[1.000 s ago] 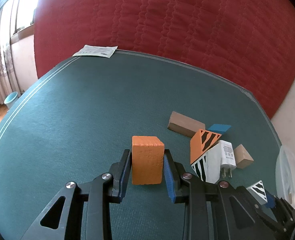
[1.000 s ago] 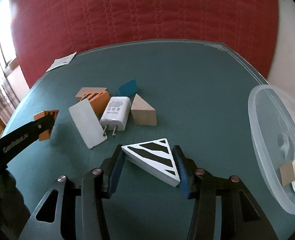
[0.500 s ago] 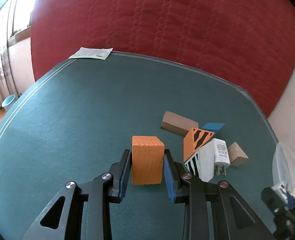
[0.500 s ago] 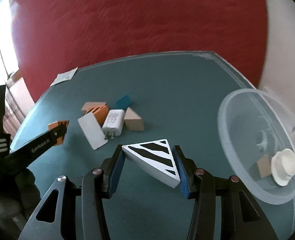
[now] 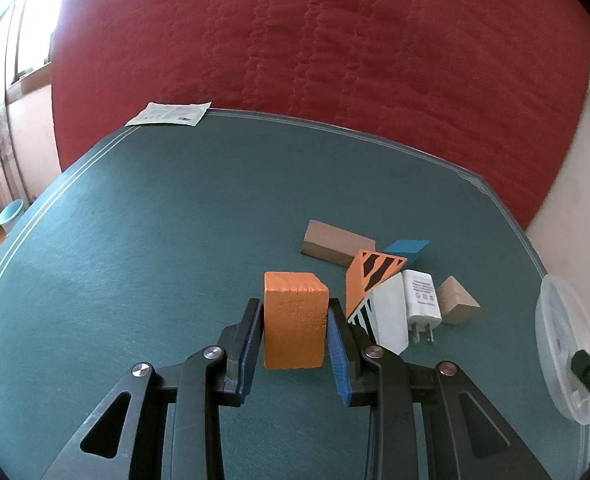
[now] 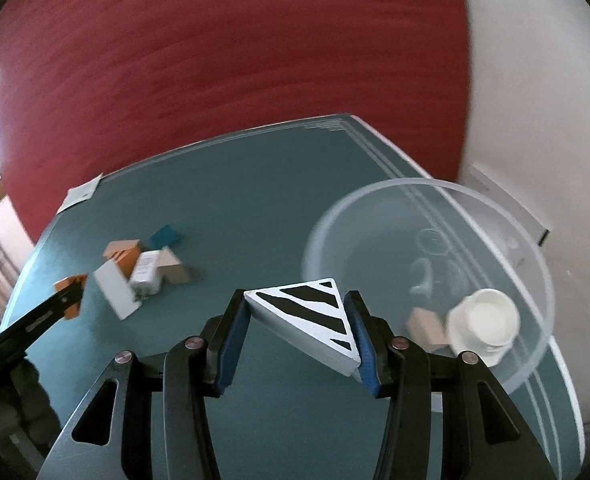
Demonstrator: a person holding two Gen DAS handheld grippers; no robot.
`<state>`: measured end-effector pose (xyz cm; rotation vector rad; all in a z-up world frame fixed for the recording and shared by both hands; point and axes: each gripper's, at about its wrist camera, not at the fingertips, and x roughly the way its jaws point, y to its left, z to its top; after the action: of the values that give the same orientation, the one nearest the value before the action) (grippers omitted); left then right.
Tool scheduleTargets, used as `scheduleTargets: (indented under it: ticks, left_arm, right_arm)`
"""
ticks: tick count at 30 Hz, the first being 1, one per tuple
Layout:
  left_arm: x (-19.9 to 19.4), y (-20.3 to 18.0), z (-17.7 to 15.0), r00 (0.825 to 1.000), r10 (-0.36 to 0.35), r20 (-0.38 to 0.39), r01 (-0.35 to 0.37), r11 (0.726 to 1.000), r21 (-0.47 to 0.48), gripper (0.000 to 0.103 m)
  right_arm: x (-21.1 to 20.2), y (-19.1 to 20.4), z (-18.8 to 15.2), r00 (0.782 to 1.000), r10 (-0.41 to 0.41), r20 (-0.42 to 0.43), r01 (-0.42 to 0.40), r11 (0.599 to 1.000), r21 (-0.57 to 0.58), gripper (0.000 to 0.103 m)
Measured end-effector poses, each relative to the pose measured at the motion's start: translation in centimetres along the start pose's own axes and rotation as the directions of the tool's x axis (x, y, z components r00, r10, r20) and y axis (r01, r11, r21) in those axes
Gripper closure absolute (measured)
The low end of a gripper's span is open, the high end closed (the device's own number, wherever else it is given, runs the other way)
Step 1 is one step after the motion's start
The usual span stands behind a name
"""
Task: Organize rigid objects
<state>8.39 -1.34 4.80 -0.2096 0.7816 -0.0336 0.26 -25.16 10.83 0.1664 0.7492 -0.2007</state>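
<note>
My left gripper (image 5: pixel 295 322) is shut on an orange block (image 5: pixel 295 320), held over the green table (image 5: pixel 155 240). My right gripper (image 6: pixel 299 320) is shut on a white wedge with black stripes (image 6: pixel 315 316), raised just left of a clear plastic bowl (image 6: pixel 527 256). Inside the bowl lie a white cup-like piece (image 6: pixel 483 326) and a tan block (image 6: pixel 427 326). A pile sits on the table: a brown block (image 5: pixel 337 242), a blue piece (image 5: pixel 409 248), an orange striped wedge (image 5: pixel 371 276), a white wedge (image 5: pixel 387 316), a white charger (image 5: pixel 421 300) and a tan wedge (image 5: pixel 457 300).
A white paper packet (image 5: pixel 169 114) lies at the table's far left corner. A red quilted cover (image 5: pixel 315 60) hangs behind the table. The bowl's rim (image 5: pixel 551 352) shows at the right edge of the left wrist view, near the table's right edge.
My right gripper has swung right and up with the striped wedge, so the bowl now sits much closer and the pile has slid left. The left gripper has hardly moved.
</note>
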Motion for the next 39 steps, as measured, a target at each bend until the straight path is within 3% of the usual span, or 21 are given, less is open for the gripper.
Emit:
scheduleTargets:
  ticks: [16,39]
  left_arm:
    - [-0.7,-0.8,-0.4,1.0,-0.029,0.013,0.028,0.999,0.034,0.07]
    - [-1.4,-3.1,-0.9,0.999,-0.038,0.028,0.035,0.995,0.095,0.07]
  right_arm:
    - [-0.3,-5.4,0.8,0.989,-0.144,0.044,0.139,0.984,0.108,0.052]
    - [-1.4,-7.7,-1.1,0.984,-0.176,0.032,0.17,0.977,0.132,0.05]
